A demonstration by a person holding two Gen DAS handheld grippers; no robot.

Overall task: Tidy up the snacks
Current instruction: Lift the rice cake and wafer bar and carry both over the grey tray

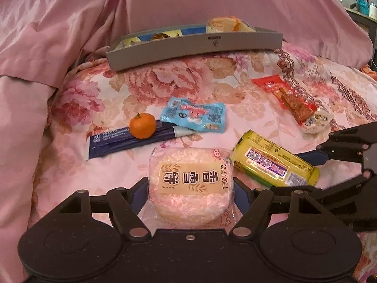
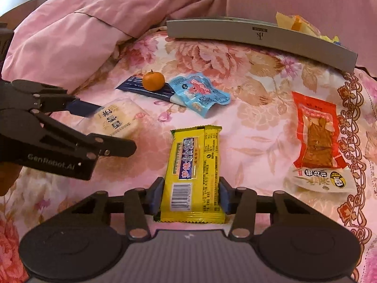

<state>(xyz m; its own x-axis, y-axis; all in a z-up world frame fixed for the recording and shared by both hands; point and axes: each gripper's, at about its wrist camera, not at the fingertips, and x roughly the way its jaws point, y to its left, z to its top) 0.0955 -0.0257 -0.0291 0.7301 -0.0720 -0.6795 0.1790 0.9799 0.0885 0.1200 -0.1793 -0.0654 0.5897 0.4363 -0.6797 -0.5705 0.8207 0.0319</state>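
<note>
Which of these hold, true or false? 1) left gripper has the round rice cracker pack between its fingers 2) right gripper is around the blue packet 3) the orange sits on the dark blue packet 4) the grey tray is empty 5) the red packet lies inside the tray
1) True: the left gripper brackets the round rice cracker pack.
2) False: the right gripper is around the yellow bar; the blue packet lies untouched.
3) True: the orange sits on the dark blue packet.
4) False: the grey tray already holds wrapped snacks.
5) False: the red packet lies on the floral cloth, outside the tray.
</note>
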